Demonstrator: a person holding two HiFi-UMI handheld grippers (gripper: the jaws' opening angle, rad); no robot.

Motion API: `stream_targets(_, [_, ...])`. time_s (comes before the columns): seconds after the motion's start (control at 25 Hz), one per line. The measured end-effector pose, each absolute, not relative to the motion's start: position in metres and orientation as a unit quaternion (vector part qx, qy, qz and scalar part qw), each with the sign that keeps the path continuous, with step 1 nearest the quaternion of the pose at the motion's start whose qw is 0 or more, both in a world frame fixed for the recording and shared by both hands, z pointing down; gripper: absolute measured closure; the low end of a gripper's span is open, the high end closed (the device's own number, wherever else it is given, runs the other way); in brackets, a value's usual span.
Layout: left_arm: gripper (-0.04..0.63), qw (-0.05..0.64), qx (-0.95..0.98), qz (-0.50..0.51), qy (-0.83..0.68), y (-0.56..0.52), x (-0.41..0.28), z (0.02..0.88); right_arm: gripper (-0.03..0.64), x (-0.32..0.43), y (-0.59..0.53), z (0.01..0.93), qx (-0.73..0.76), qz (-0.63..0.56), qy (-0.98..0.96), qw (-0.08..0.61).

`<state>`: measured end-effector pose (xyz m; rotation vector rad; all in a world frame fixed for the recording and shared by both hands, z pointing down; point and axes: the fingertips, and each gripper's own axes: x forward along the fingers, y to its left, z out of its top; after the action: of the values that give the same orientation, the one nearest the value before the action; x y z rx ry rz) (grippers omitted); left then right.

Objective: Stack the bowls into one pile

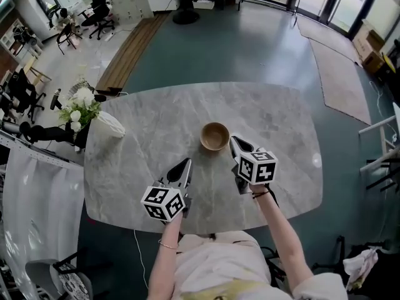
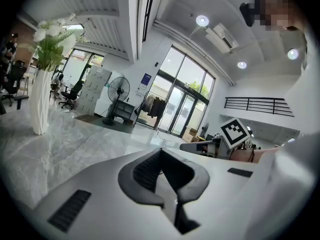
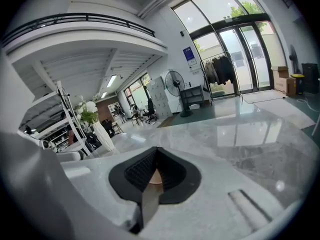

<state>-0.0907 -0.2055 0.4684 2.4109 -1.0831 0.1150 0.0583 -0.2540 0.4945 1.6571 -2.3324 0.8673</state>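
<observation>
One wooden bowl (image 1: 214, 136) stands near the middle of the grey marble table (image 1: 156, 130); whether others are nested inside it I cannot tell. My right gripper (image 1: 232, 140) hovers just right of the bowl's rim, jaws shut with nothing between them. In the right gripper view its pads (image 3: 140, 171) meet, and a sliver of the wooden bowl (image 3: 156, 177) shows beyond them. My left gripper (image 1: 186, 163) hangs lower left of the bowl, apart from it, jaws together and empty. In the left gripper view its tips (image 2: 161, 151) point across the table; no bowl shows there.
A white ribbed vase with white flowers (image 1: 107, 124) stands at the table's left edge, also seen as the vase (image 2: 40, 104) in the left gripper view. The right gripper's marker cube (image 2: 235, 131) shows at that view's right. Chairs and desks stand on the floor to the far left.
</observation>
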Motion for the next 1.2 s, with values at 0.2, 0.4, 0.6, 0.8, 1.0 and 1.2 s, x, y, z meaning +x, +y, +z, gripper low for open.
stream_targets(0.2, [0.595,0.218,0.89,0.026,-0.4,-0.21,-0.093,0.445,0.609,0.055,-0.24,0.471,0.538,0.274,-0.796,0.049])
stream_targets(0.4, [0.595,0.197,0.892,0.014,-0.407,-0.209,-0.094,0.424,0.609,0.057,-0.231,0.441,0.53,0.255,-0.809,0.015])
stream_targets(0.6, [0.595,0.178,0.89,0.003,-0.42,-0.209,-0.105,0.408,0.609,0.061,-0.222,0.412,0.53,0.225,-0.817,-0.023])
stream_targets(0.8, [0.596,0.161,0.887,0.001,-0.434,-0.207,-0.119,0.398,0.61,0.07,-0.21,0.39,0.543,0.188,-0.817,-0.055])
stream_targets(1.0, [0.595,0.138,0.885,0.0,-0.444,-0.208,-0.129,0.388,0.611,0.075,-0.205,0.378,0.545,0.179,-0.816,-0.073])
stream_targets(1.2, [0.595,0.121,0.88,-0.006,-0.46,-0.211,-0.139,0.379,0.611,0.083,-0.202,0.372,0.548,0.169,-0.815,-0.076])
